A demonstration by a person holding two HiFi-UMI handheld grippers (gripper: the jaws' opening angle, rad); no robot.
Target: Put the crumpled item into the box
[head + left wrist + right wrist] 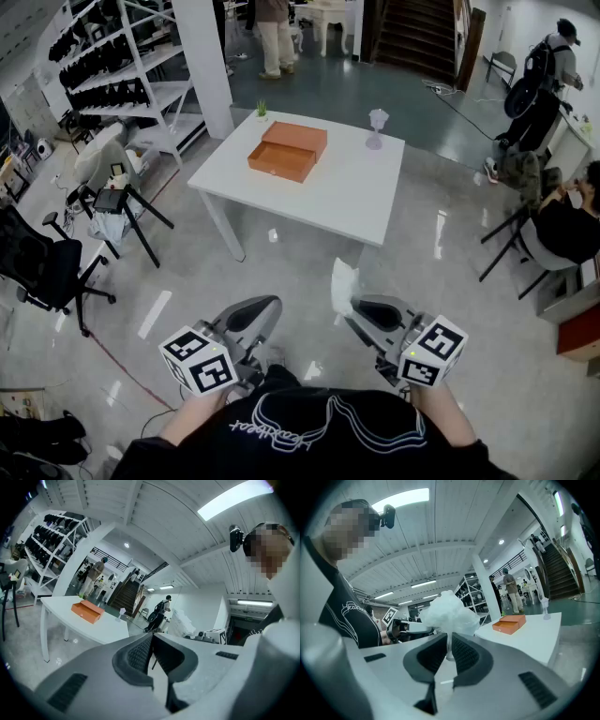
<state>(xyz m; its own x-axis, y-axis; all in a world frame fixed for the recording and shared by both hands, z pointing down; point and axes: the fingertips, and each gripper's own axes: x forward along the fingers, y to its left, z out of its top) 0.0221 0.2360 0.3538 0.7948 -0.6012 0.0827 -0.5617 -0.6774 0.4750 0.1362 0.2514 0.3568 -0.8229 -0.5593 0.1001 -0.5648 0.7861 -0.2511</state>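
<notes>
Crumpled item (449, 613) seemed light and soft; my right gripper (449, 645) pinched its thin tail, well apart from the box (288, 151). Left gripper (151, 640) sat closed, empty.

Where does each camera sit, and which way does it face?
Head view: on the person's head, facing down: left gripper, right gripper, black shirt, table ahead.
Left gripper view: on the left gripper, along its shut jaws toward the table; head at right.
Right gripper view: on the right gripper, along jaws pinching the crumpled item; torso at left.
All share the orange box.
</notes>
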